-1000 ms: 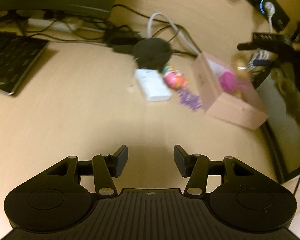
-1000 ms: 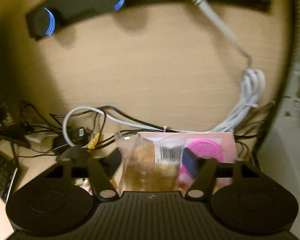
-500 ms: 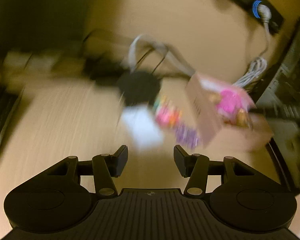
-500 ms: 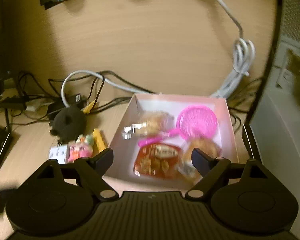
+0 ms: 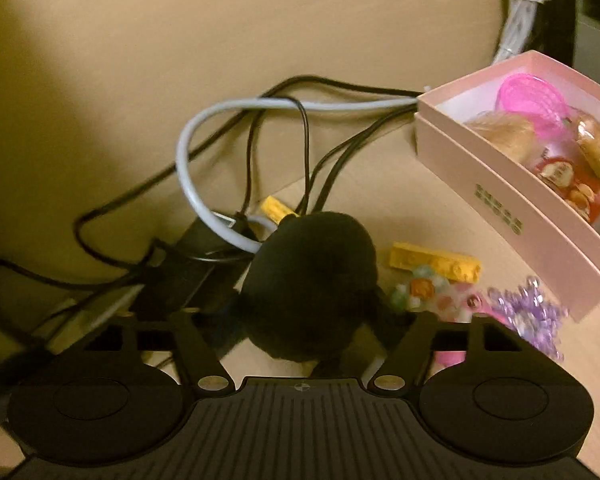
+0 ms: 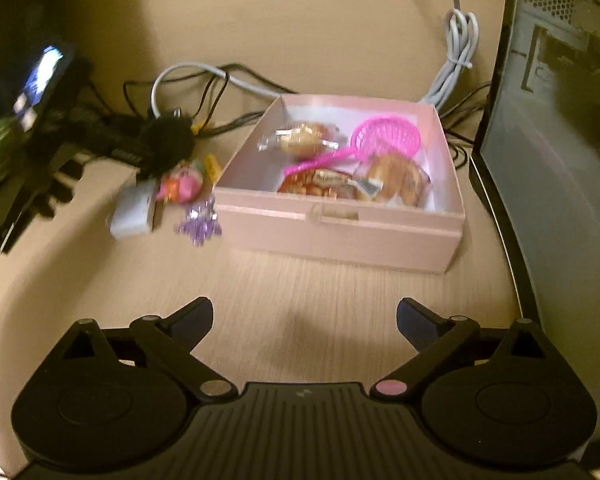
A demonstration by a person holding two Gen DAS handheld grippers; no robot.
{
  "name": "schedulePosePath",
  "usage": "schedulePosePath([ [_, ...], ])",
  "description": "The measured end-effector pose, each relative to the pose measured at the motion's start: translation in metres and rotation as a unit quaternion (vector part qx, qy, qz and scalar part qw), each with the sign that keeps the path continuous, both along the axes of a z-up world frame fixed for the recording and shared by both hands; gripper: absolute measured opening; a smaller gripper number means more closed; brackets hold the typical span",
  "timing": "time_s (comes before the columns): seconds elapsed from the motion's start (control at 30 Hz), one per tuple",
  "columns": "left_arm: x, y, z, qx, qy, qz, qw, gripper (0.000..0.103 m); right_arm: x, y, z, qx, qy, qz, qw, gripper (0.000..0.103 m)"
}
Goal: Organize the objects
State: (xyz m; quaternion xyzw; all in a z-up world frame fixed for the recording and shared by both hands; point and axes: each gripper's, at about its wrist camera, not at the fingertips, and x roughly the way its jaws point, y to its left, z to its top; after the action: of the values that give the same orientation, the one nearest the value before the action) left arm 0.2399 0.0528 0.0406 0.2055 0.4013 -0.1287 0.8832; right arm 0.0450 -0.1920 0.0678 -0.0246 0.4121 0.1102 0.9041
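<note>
— What could go wrong here?

— My left gripper (image 5: 306, 320) is straddling the black plush (image 5: 308, 284), low in the frame, with cables (image 5: 220, 168) lying against it. Closing now might snag one.

— And the jaws?

— Left opening, plush between them, not pinched. My right gripper (image 6: 304, 316) is opening wide, empty, below the pink box (image 6: 340, 232).
</note>
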Motion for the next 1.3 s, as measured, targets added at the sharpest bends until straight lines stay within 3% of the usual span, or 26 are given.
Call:
schedulePosePath([
  [0.13,0.013,0.004,-0.006,-0.042,0.015,0.026,0.9987,0.079,-0.012,0.003,-0.002,-0.008,-0.003,-0.006,1.0,0.101],
  [0.23,0.004,0.012,-0.004,-0.064,0.009,0.03,0.9974,0.074,-0.015,0.006,-0.003,-0.008,-0.004,-0.01,1.0,0.101],
  [0.37,-0.018,0.026,0.001,-0.096,0.02,0.072,0.9926,0.072,-0.006,0.014,-0.001,-0.011,-0.005,-0.005,1.0,0.101],
  [0.53,-0.078,0.061,0.008,-0.175,0.031,0.112,0.9777,0.071,0.025,0.033,0.008,-0.004,-0.015,0.008,1.0,0.101],
  [0.73,-0.158,0.099,0.012,-0.252,0.032,0.162,0.9535,0.071,0.099,0.079,0.028,0.024,-0.015,0.032,0.999,0.099],
  [0.83,-0.184,0.119,0.014,-0.282,0.032,0.185,0.9409,0.071,0.145,0.104,0.028,0.055,0.006,0.031,0.998,0.077],
  [0.9,-0.198,0.132,0.018,-0.3,0.031,0.199,0.9324,0.071,0.178,0.125,0.024,0.063,0.025,0.023,0.997,0.054],
  [1.0,-0.212,0.149,0.025,-0.313,0.025,0.213,0.9253,0.071,0.223,0.15,0.015,0.086,0.047,0.003,0.995,0.033],
  [1.1,-0.227,0.165,0.032,-0.321,0.019,0.226,0.9194,0.071,0.253,0.168,0.005,0.115,0.065,-0.003,0.991,0.021],
  [1.17,-0.233,0.173,0.035,-0.325,0.017,0.234,0.9161,0.071,0.269,0.178,-0.003,0.129,0.079,-0.004,0.988,0.021],
  [1.3,-0.238,0.183,0.038,-0.336,0.016,0.243,0.9098,0.071,0.29,0.195,-0.019,0.093,0.085,-0.018,0.992,0.021],
])
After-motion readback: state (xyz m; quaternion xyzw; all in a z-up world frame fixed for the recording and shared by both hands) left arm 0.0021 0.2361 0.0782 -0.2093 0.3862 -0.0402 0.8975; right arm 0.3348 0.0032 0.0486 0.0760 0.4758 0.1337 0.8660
